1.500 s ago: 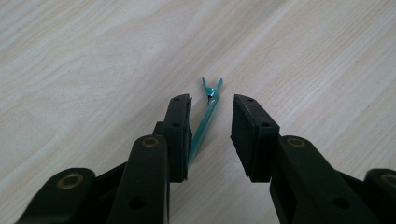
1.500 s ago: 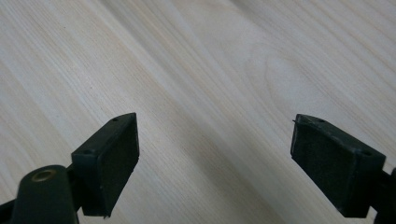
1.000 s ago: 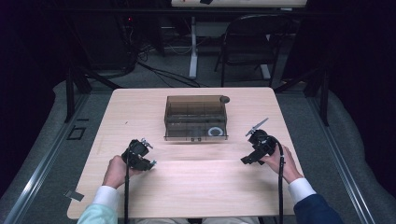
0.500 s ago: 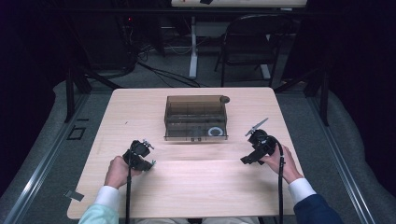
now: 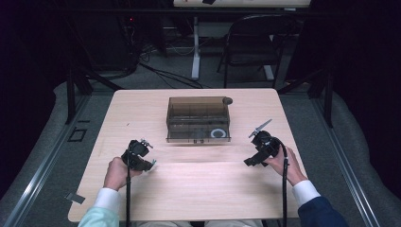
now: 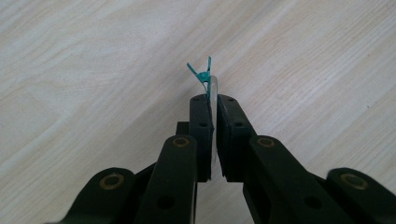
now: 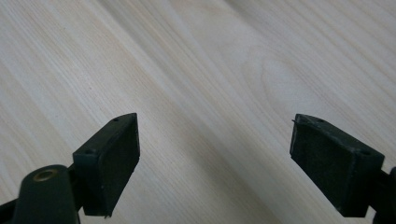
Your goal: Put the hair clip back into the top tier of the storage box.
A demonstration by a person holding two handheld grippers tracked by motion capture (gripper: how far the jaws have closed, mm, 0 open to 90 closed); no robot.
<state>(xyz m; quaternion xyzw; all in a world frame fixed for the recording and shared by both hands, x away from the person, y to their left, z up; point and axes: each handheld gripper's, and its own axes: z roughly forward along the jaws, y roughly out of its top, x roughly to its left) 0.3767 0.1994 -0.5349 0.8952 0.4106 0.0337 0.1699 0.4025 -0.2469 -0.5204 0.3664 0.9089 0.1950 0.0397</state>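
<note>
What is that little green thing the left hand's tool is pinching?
On the pale wooden table, near its front left, sits the left tool. Its jaws are shut on a thin clear strip tipped by a tiny teal clip, the one bright thing there.

One camera hangs high on the person's side, facing forward and down across the whole tabletop (image 5: 198,189). Another rides each hand-held gripper, staring along its jaws, close over the same pale wood.
</note>
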